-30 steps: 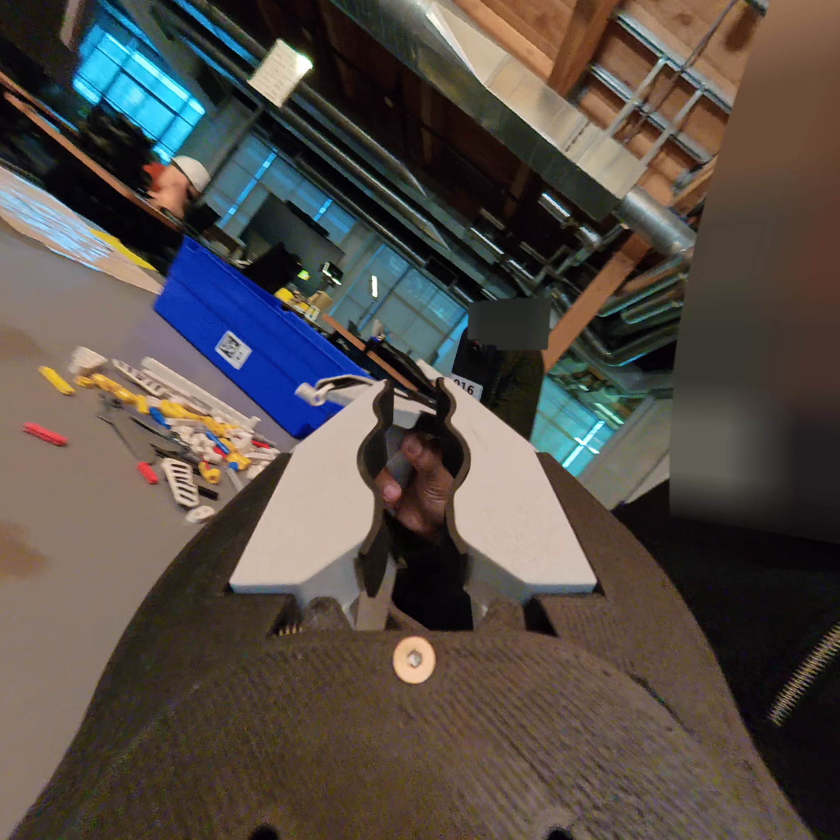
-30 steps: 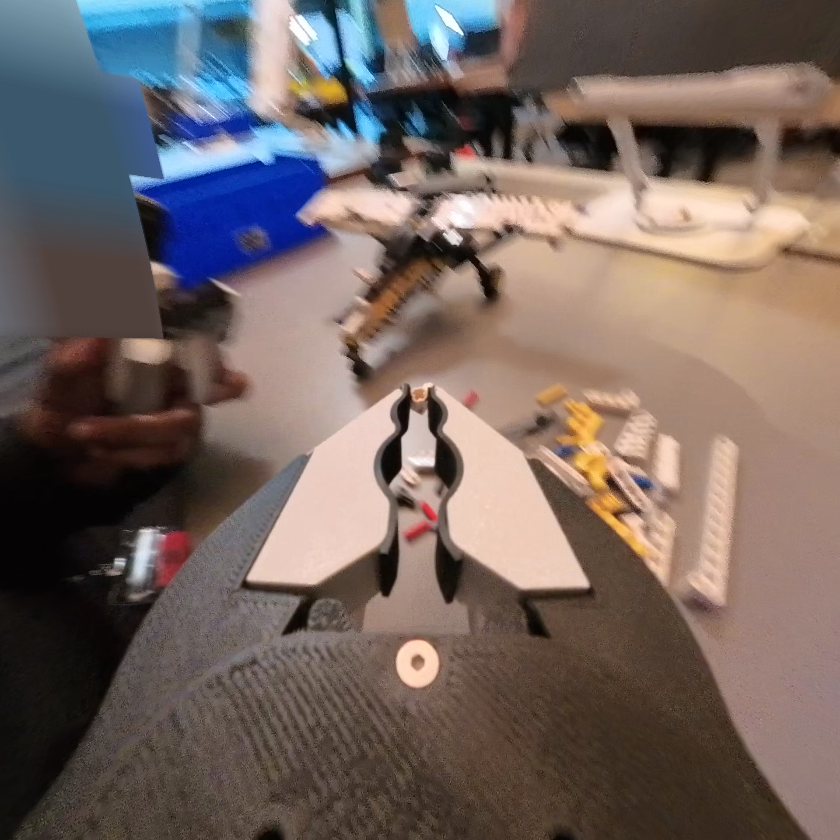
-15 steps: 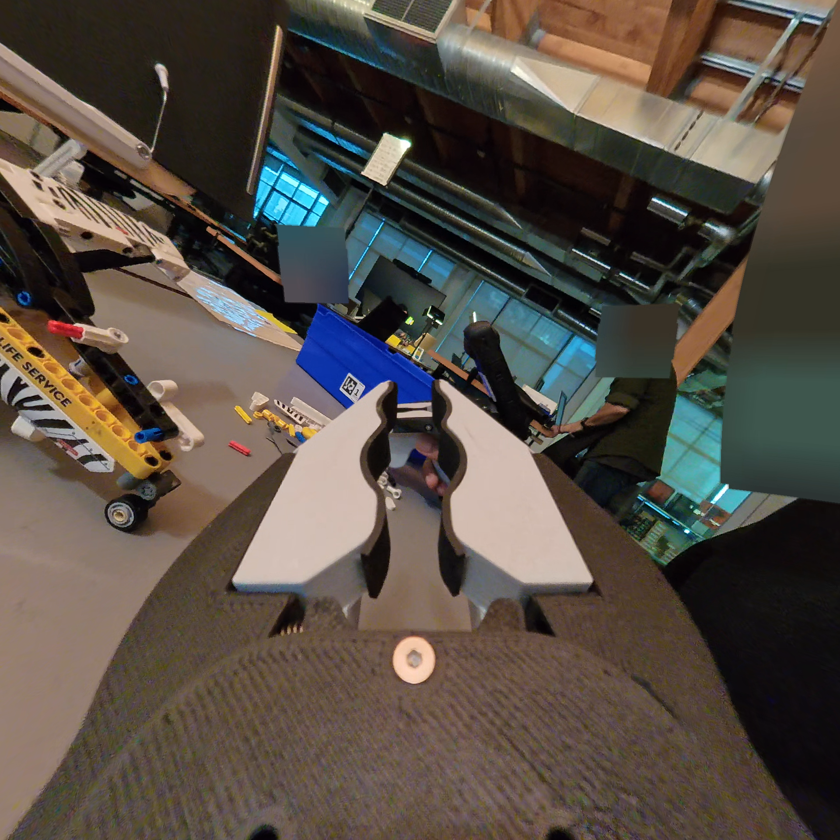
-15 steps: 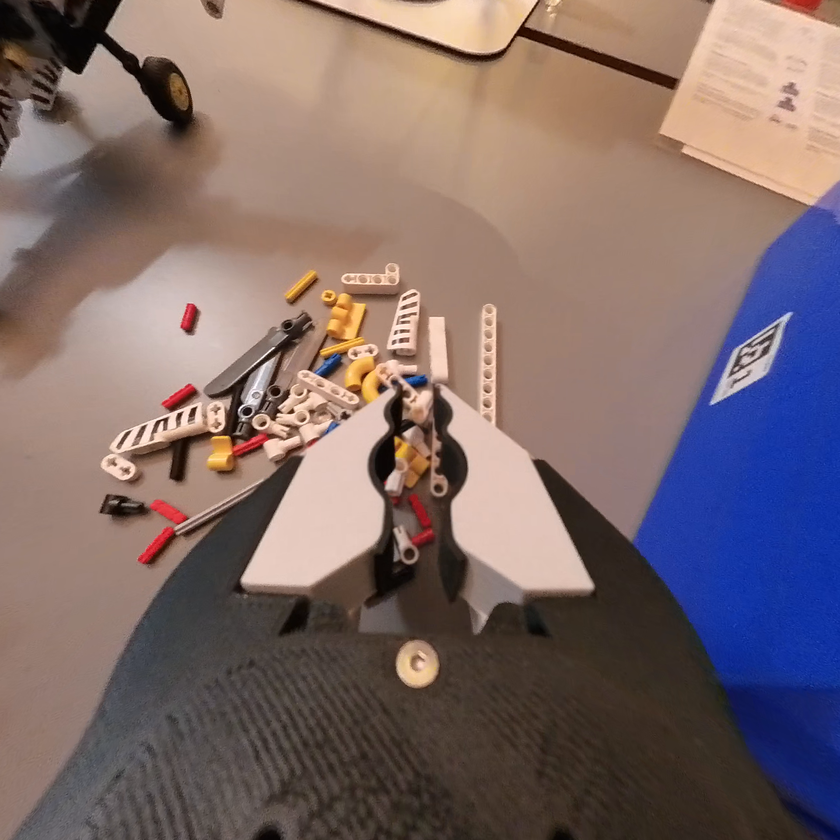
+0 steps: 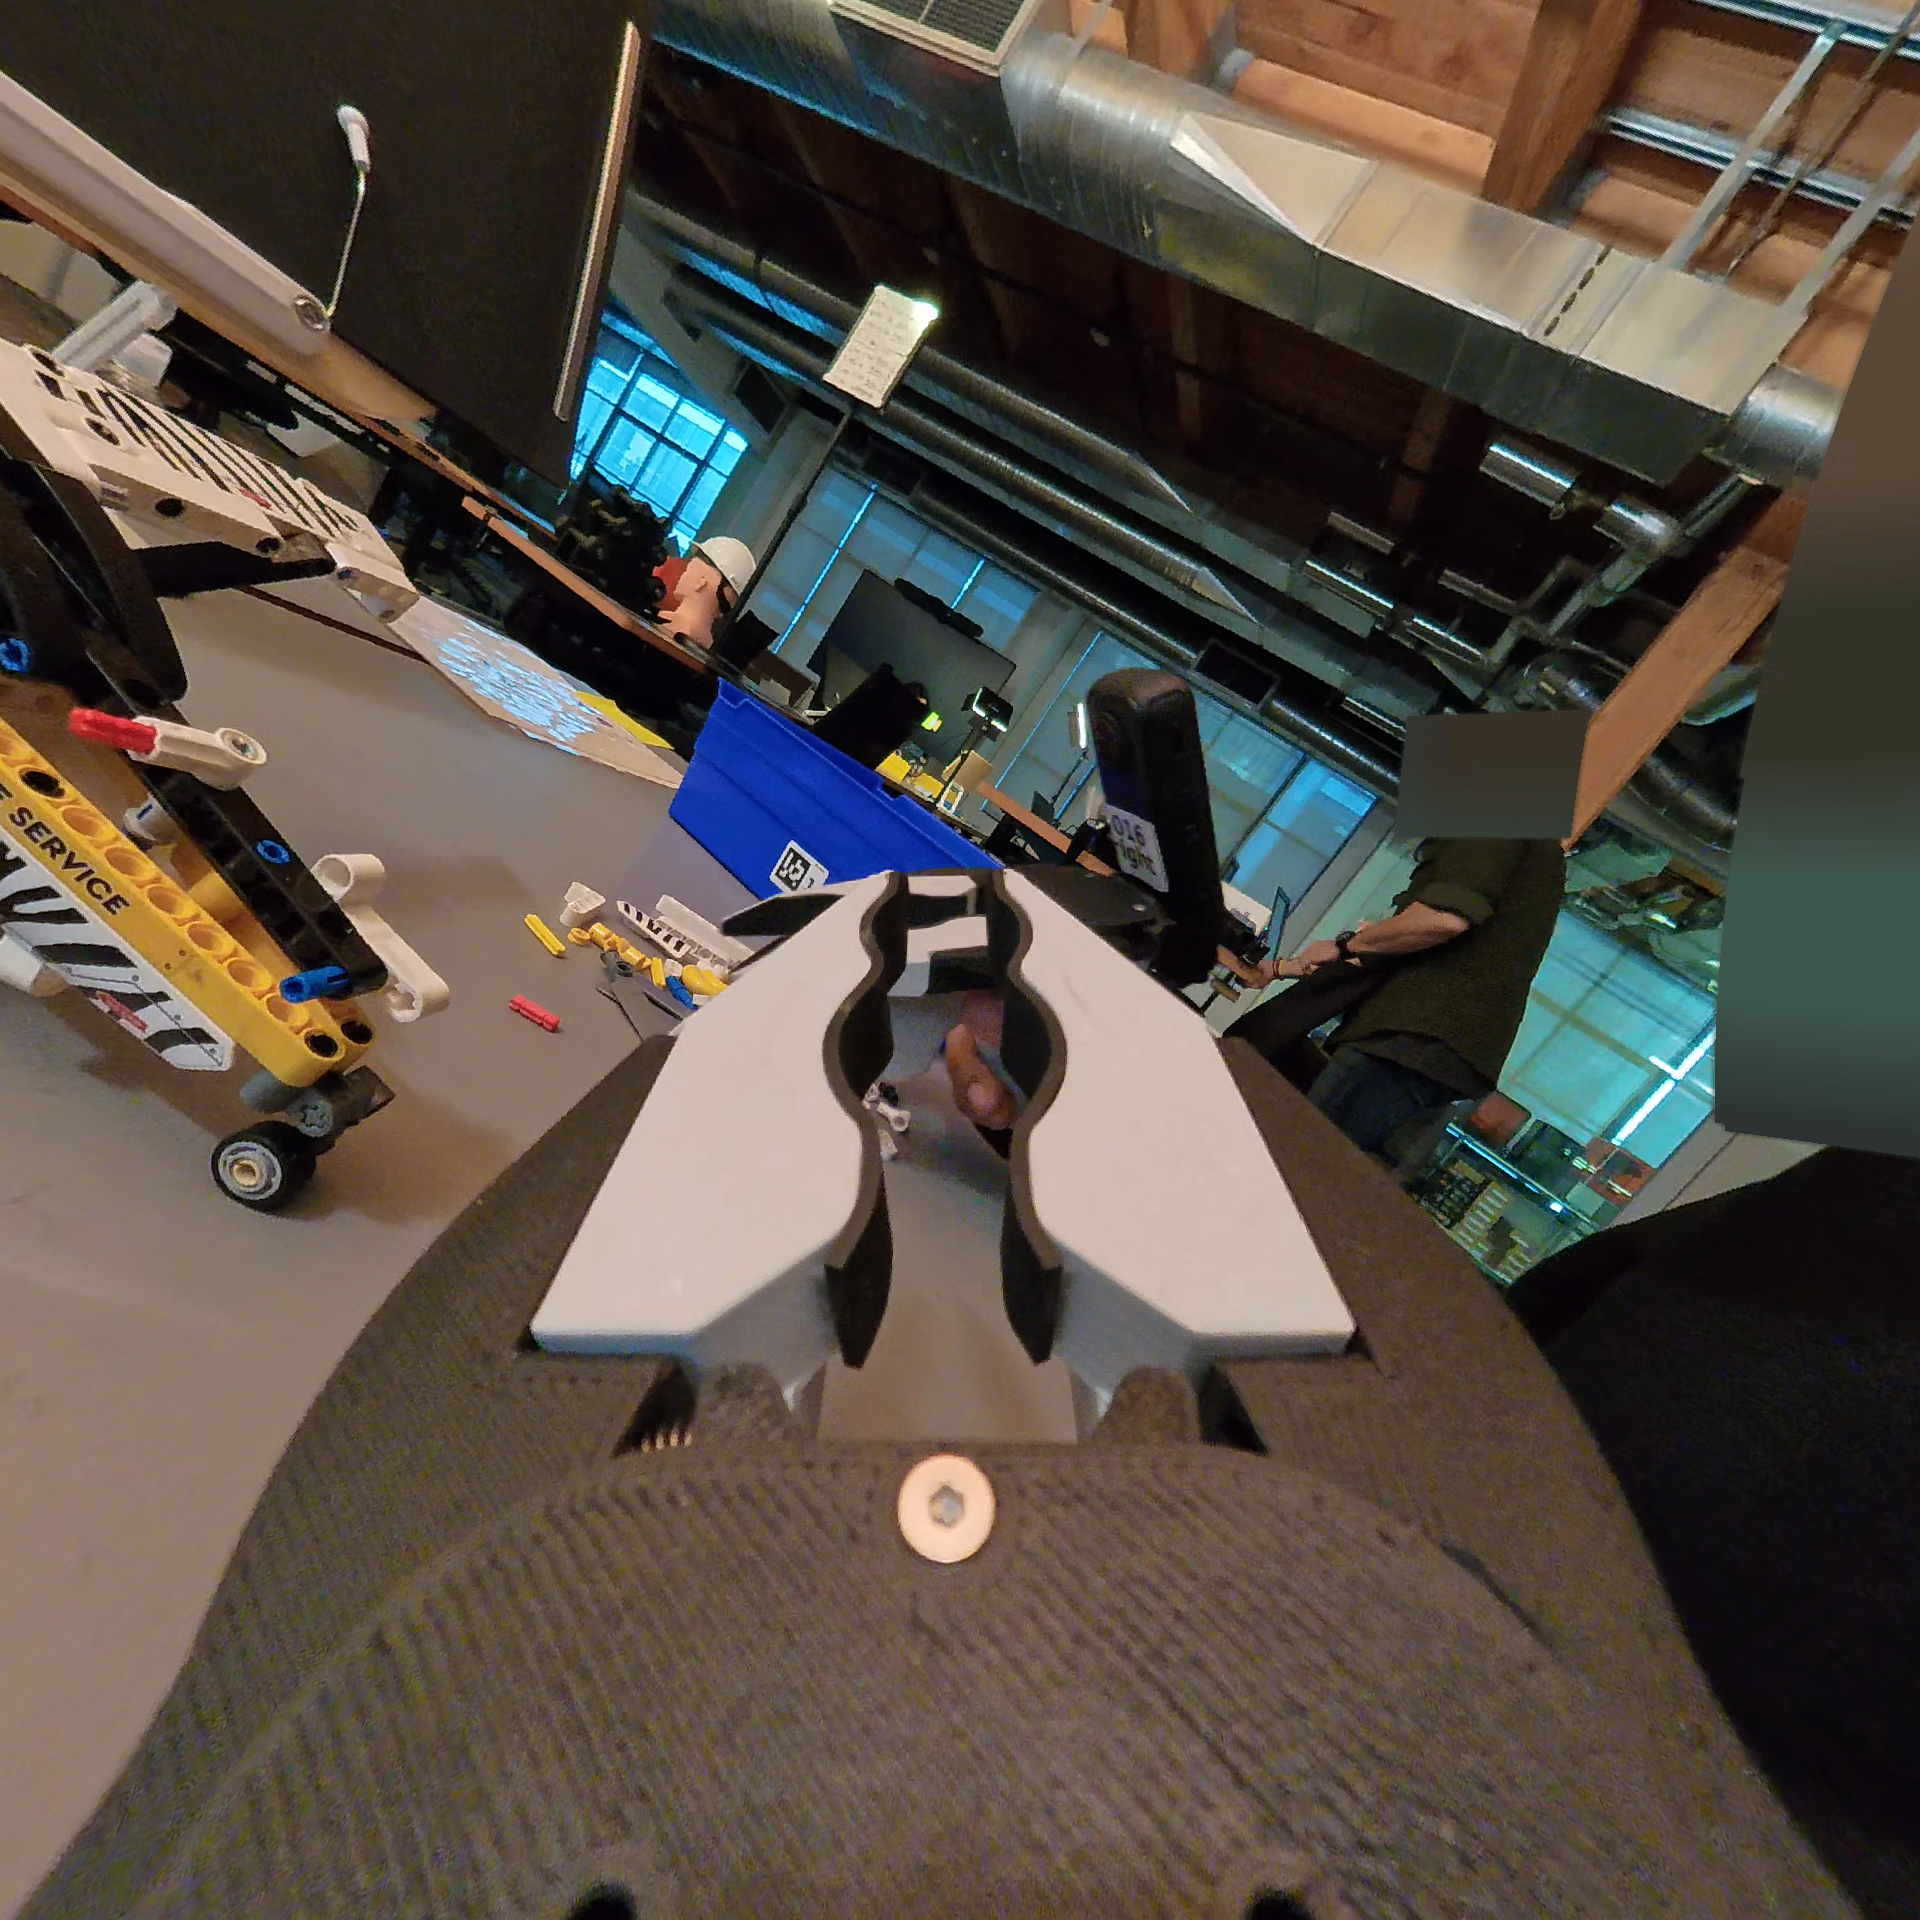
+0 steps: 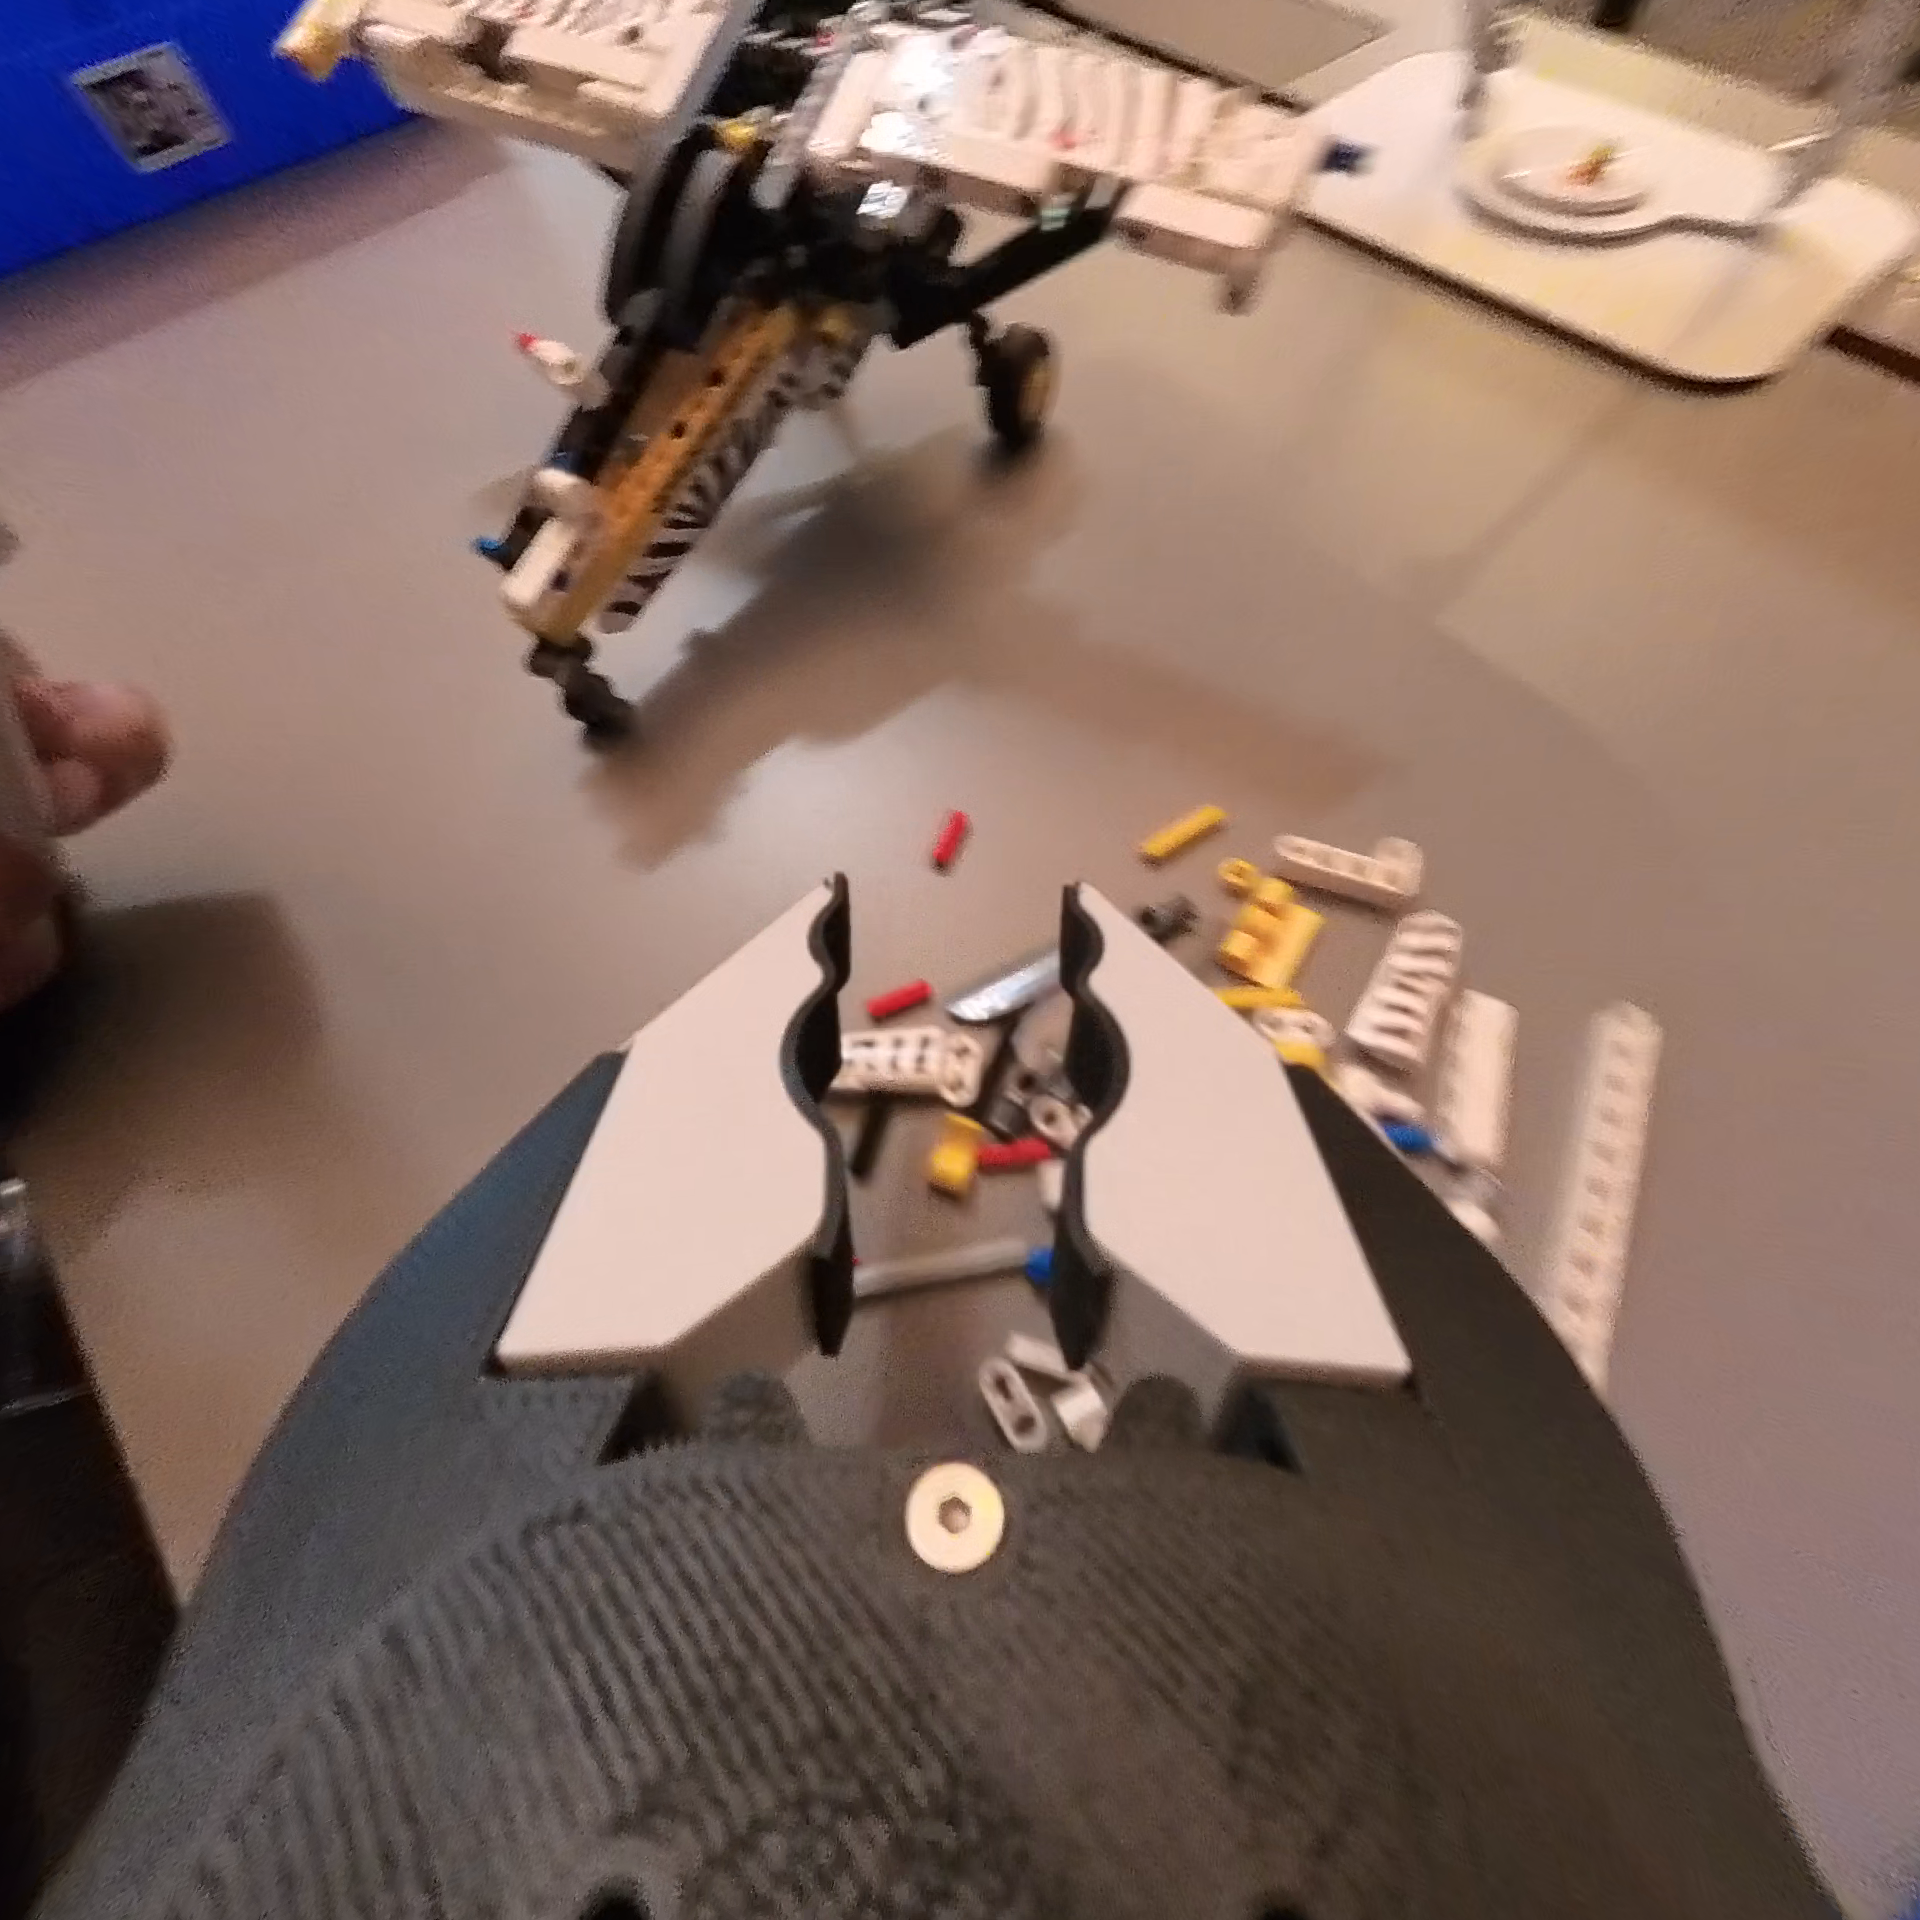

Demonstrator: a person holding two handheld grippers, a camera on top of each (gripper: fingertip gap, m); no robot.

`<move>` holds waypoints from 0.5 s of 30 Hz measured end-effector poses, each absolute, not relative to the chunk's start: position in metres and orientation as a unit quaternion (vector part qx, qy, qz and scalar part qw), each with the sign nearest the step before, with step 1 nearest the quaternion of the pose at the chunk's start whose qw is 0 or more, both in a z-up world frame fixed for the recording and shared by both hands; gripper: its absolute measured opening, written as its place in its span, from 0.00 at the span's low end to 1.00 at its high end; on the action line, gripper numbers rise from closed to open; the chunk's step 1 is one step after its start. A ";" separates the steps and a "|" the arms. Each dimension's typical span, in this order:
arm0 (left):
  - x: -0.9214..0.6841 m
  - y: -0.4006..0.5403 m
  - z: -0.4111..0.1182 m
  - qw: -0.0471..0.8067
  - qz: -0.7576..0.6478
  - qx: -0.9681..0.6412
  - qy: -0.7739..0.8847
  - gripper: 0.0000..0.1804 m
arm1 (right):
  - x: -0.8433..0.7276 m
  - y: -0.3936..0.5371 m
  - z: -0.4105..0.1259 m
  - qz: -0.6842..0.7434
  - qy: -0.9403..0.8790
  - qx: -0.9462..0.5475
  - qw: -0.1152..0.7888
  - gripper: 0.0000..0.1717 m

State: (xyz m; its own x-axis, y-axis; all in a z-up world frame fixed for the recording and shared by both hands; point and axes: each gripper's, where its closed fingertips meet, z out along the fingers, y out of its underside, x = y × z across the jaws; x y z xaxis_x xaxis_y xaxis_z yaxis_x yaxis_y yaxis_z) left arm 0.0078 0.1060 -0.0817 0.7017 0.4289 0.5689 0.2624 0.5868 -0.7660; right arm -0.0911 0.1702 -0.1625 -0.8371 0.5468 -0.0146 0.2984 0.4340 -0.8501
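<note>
The pile of loose toy building pieces (image 6: 1039, 1091) is lying on the grey table (image 6: 1351, 623), directly under and slightly right of the right gripper (image 6: 951, 904). That gripper's jaws are standing wide apart, gripping nothing. Showing through the gap between its fingers are a short red pin (image 6: 898, 998), a white striped piece (image 6: 909, 1062) and a silver-grey blade (image 6: 1003, 992), the pin and blade both lying slantwise across the gap. Another red pin (image 6: 951, 837) is sitting just beyond the fingertips, and a long white beam (image 6: 1605, 1143) is running along the pile's right edge. A part-built model aircraft (image 6: 727, 343) is standing farther ahead, well apart from the pile, with a blue bin (image 6: 125, 114) beyond it.

The left gripper (image 5: 940, 894) is pointing up and away, its jaws narrowly parted and clasping nothing. The pile (image 5: 644, 951) lies off to its left, making the right gripper much the nearer.
</note>
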 end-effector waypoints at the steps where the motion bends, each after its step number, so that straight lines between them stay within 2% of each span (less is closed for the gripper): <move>1: 0.008 0.106 -0.082 0.804 0.051 -0.452 -0.383 0.06 | -0.088 0.159 -0.166 0.467 -0.844 -0.241 0.110 0.23; 6: 0.007 0.109 -0.083 0.805 0.027 -0.456 -0.379 0.07 | -0.105 0.138 -0.193 0.390 -0.885 -0.240 0.084 0.20; 10: 0.008 0.108 -0.082 0.806 0.036 -0.453 -0.378 0.07 | -0.104 0.131 -0.202 0.374 -0.893 -0.247 0.047 0.11; 13: 0.009 0.106 -0.081 0.810 0.038 -0.449 -0.376 0.07 | -0.107 0.134 -0.204 0.368 -0.895 -0.243 0.063 0.02; 15: 0.009 0.106 -0.081 0.810 0.038 -0.449 -0.376 0.07 | -0.108 0.136 -0.205 0.366 -0.897 -0.238 0.072 0.01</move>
State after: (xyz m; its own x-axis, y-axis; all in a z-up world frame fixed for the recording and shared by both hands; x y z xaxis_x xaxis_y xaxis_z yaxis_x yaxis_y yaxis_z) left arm 0.0091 0.1065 -0.0809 0.7148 0.3996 0.5740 0.2758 0.5932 -0.7564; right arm -0.1081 0.1361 -0.2045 -0.8760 0.4801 -0.0456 0.3750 0.6187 -0.6903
